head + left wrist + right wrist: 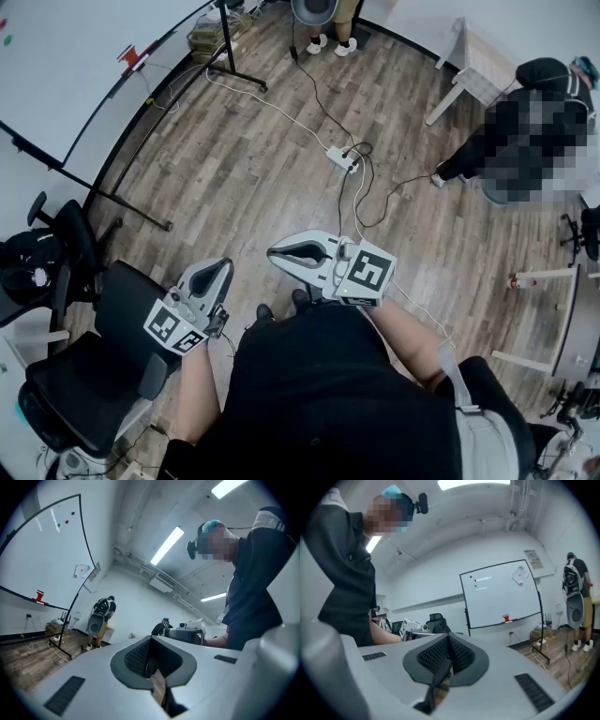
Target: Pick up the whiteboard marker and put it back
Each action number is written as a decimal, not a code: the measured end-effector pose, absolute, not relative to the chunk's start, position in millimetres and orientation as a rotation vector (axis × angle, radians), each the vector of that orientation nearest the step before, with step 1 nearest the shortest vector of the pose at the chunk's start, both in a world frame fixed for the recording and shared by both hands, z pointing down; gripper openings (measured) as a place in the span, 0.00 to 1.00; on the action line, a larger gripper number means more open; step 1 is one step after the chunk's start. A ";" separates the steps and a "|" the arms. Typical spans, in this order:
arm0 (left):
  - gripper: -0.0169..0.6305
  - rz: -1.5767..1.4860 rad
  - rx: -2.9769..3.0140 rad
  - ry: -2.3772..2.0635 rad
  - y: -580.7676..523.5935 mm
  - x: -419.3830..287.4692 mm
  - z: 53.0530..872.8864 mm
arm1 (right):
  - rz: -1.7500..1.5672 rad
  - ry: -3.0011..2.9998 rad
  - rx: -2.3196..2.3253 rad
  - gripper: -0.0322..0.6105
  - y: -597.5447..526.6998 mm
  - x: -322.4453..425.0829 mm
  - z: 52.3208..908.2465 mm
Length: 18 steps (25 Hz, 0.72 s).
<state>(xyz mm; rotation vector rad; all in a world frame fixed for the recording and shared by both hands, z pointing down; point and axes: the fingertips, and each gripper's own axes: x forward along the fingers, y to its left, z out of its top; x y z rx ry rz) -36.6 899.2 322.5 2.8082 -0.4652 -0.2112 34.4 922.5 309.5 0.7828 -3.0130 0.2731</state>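
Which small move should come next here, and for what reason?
Probably step toward the whiteboard. Both the left tool and right tool are shut and empty at the waist. The small red thing at the board's lower edge is well out of reach.

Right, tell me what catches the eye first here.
The left gripper and the right gripper, both shut and empty, are held over the wood floor. At upper left of the head view stands the whiteboard with a red item on its ledge, well away from both.
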 end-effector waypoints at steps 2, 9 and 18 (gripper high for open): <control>0.05 -0.150 2.839 -0.439 907.9 -11.7 321.9 | 0.337 -3.021 0.837 0.08 930.4 49.0 312.1; 0.05 -0.020 2.885 -0.394 922.3 28.4 323.0 | 0.407 -3.014 0.879 0.08 939.1 85.8 322.5; 0.05 -0.056 2.852 -0.455 926.1 68.7 319.0 | 0.364 -3.031 0.838 0.08 950.8 129.1 336.2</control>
